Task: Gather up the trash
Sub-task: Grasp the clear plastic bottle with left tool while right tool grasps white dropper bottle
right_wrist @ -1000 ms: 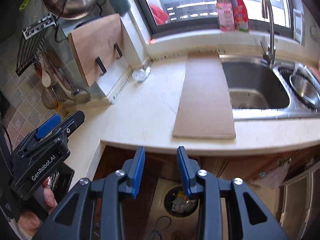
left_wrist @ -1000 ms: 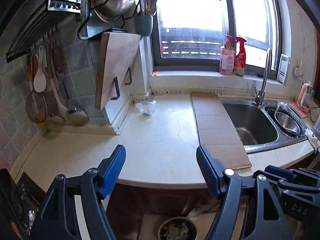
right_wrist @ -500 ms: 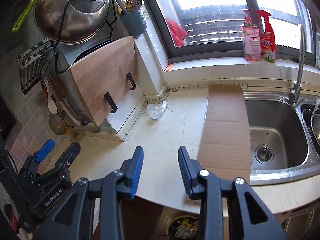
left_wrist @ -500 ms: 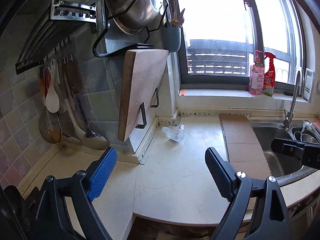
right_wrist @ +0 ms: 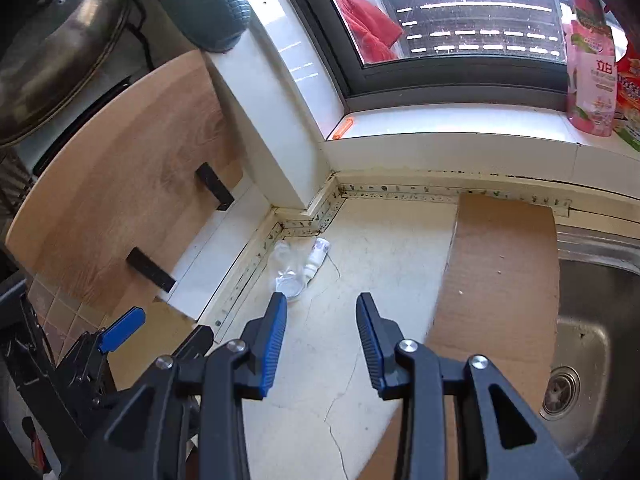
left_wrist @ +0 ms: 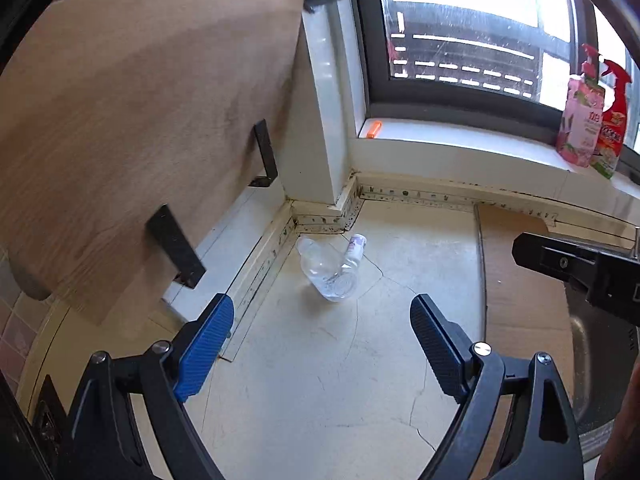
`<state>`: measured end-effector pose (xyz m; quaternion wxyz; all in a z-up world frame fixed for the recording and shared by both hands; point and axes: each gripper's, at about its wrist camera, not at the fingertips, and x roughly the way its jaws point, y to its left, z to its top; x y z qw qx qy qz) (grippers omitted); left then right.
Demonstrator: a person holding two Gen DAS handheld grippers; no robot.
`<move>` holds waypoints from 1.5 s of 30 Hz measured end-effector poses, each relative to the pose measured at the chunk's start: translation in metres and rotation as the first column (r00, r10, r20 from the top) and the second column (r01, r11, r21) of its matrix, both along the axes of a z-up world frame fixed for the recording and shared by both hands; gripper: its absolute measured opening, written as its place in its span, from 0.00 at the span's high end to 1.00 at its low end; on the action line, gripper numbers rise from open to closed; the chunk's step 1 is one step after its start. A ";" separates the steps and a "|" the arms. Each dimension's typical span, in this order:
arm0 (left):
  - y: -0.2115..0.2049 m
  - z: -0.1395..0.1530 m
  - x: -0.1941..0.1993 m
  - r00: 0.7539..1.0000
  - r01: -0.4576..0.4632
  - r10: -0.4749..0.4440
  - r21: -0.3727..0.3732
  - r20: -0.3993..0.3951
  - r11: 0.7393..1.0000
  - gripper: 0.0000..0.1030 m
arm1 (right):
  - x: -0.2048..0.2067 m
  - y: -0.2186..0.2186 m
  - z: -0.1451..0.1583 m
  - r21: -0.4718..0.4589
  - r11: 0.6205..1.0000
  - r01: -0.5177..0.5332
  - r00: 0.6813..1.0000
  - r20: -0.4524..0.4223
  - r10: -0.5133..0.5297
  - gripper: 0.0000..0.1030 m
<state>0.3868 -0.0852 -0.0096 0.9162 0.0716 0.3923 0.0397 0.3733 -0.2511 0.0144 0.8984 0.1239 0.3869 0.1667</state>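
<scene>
Room: kitchen corner, pale cracked counter point(left_wrist: 320, 380) under a bright window point(left_wrist: 460, 12).
Landmark: inner corner of the counter's back wall, below the window's left end; places below are given from it.
Trash: crushed clear plastic bottle point(left_wrist: 326, 268) lies on its side just in front of the corner, out on the counter. A small white bottle point(left_wrist: 355, 247) lies touching it on the sink-ward side. Both probably rolled or were pushed there, as the wall stops them.
Cutting board point(left_wrist: 132, 120): propped upright in a black bracket to the left of the corner, presumably stored to dry; it overhangs the approach from that side.
Cardboard sheet point(right_wrist: 500, 272): flat on the counter to the right of the corner, reaching the edge of the sink point(right_wrist: 588, 340).
Left gripper point(left_wrist: 320, 344): jaws spread wide, nothing between them, aimed at the bottles, short of them. The spread looks chosen to span the crushed bottle.
Right gripper point(right_wrist: 320, 336): jaws partly apart, empty, also pointed toward the corner; its left pad lines up near the clear bottle's end.
Step (judgement): approach for pickup, nothing collected from here yet.
Risk (judgement): thin crushed plastic may slip or skid into the wall trim.
</scene>
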 end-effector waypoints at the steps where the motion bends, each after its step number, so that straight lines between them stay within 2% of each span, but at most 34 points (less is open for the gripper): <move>1: -0.002 -0.008 0.018 1.000 -0.008 0.008 0.011 -0.025 1.000 0.14 | 0.014 -0.001 -0.006 0.007 1.000 -0.002 1.000 -0.012 0.002 0.65; 6: 0.002 -0.046 0.086 0.987 -0.049 0.047 -0.012 -0.154 0.999 0.14 | 0.073 -0.003 -0.040 0.053 0.999 0.005 0.996 -0.086 -0.001 0.65; 10: 0.015 -0.077 0.132 0.961 -0.102 0.080 -0.068 -0.264 0.993 0.15 | 0.106 -0.001 -0.068 0.077 0.997 0.020 0.990 -0.138 -0.010 0.65; 15: 0.026 -0.105 0.164 0.934 -0.141 0.088 -0.133 -0.347 0.981 0.17 | 0.132 0.003 -0.095 0.096 0.995 0.032 0.982 -0.188 -0.014 0.65; 22: 0.025 -0.135 0.187 0.902 -0.156 0.097 -0.106 -0.421 0.982 0.29 | 0.144 0.010 -0.112 0.103 0.995 0.007 0.976 -0.216 0.015 0.65; 23: 0.025 -0.139 0.188 0.898 -0.161 0.098 -0.111 -0.429 0.981 0.34 | 0.145 0.010 -0.113 0.104 0.995 0.007 0.976 -0.216 0.016 0.65; 25: 0.027 -0.145 0.190 0.894 -0.171 0.104 -0.118 -0.435 0.978 0.41 | 0.147 0.011 -0.116 0.109 0.994 0.009 0.976 -0.219 0.016 0.65; 30: 0.035 -0.150 0.182 0.896 -0.186 0.117 -0.123 -0.429 0.975 0.44 | 0.150 0.016 -0.122 0.114 0.993 0.002 0.973 -0.229 0.024 0.65; 36: 0.040 -0.146 0.153 0.902 -0.187 0.118 -0.129 -0.416 0.974 0.45 | 0.156 0.034 -0.126 0.102 0.995 -0.020 0.972 -0.231 0.043 0.65; 40: 0.040 -0.144 0.120 0.903 -0.173 0.112 -0.111 -0.415 0.979 0.45 | 0.160 0.055 -0.123 0.065 0.995 -0.069 0.975 -0.207 0.081 0.65; 45: 0.053 -0.141 0.077 0.900 -0.183 0.120 -0.113 -0.419 0.977 0.45 | 0.166 0.091 -0.128 0.007 0.980 -0.199 0.963 -0.183 0.197 0.65</move>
